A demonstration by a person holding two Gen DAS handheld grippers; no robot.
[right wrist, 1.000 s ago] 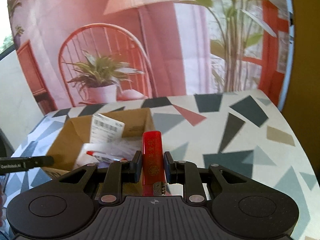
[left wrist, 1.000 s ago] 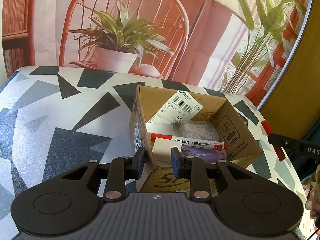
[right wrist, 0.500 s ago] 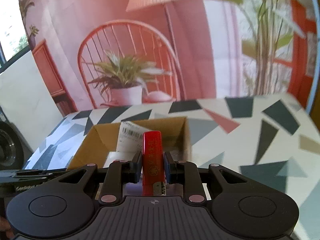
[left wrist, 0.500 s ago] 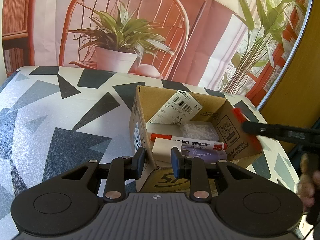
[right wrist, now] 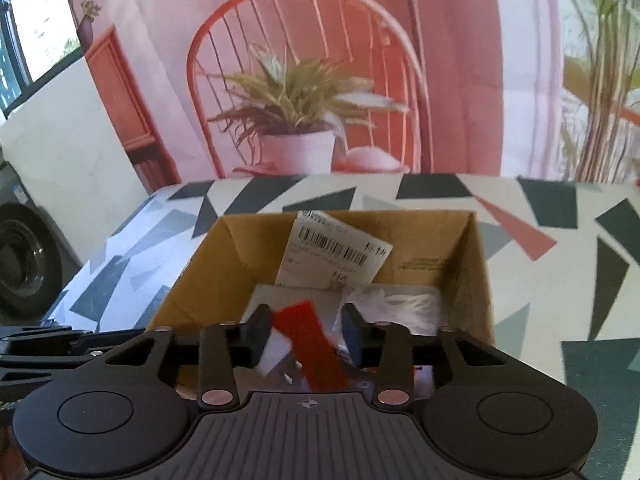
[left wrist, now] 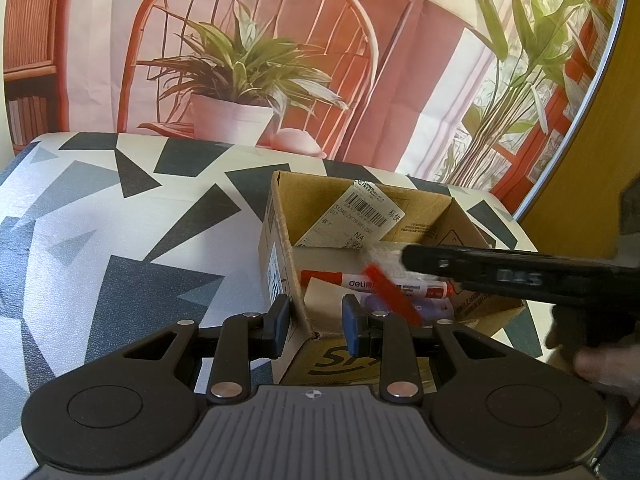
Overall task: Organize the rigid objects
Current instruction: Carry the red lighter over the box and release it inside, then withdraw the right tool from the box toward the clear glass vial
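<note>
Left wrist view: the left claw [left wrist: 313, 326] is clamped on the near wall of the cardboard box [left wrist: 286, 240], steadying it on the patterned desk [left wrist: 120, 240]. Inside lie a whiteboard marker [left wrist: 400, 285], a purple item and a barcode label [left wrist: 360, 216]. The right claw [left wrist: 404, 260] reaches over the box from the right, and the red bar [left wrist: 390, 294] shows tilted and blurred below its tip.

Right wrist view: the right claw [right wrist: 306, 336] is opening above the box interior; the red bar [right wrist: 310, 350] sits slanted between the jaws, the pads seemingly clear of it. This looks like the drop-in step. Next, the right claw needs withdrawing while the left holds on.

Only the left view shows the grip on the box wall; only the right shows the gap beside the bar.
</note>
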